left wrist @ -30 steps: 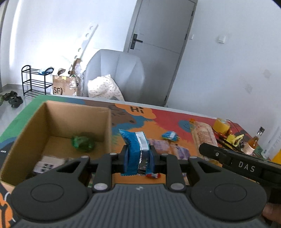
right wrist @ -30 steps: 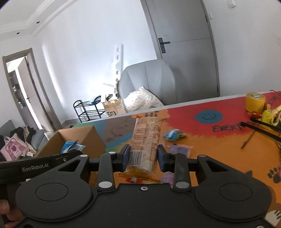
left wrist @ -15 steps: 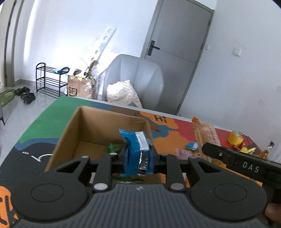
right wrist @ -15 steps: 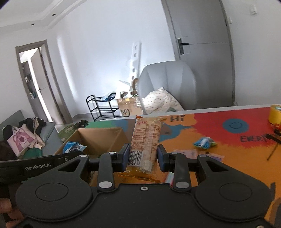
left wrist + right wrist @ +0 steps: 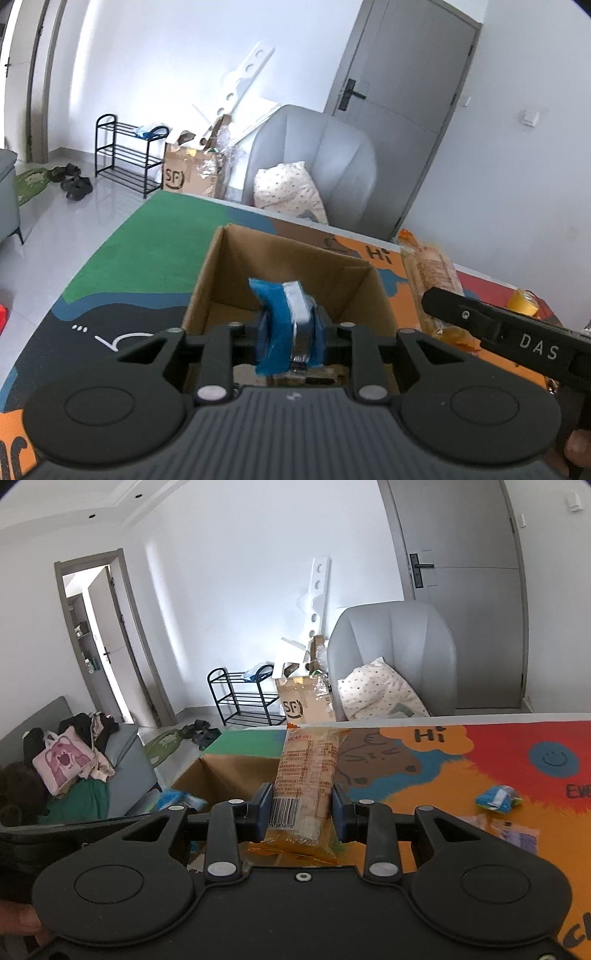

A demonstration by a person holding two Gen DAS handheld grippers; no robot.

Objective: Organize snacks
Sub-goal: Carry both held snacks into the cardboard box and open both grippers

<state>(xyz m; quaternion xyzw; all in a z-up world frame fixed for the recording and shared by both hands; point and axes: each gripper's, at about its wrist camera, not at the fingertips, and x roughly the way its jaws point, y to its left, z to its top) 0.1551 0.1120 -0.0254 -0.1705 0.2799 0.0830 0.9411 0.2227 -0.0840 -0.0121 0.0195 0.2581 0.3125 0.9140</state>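
Jaws opening around blue packet [image 5: 284, 325]; right jaws clamp orange packet [image 5: 306, 786]

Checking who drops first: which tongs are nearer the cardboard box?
Left. The left tongs hang over the cardboard box with a blue packet; the right tongs hold a biscuit pack beside it.

Bright, even daylight; strong fisheye bending at the edges; slight motion blur.

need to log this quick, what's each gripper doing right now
Left gripper: jaws opening, blue packet still between them, over the box.
Right gripper: closed on the long orange packet.
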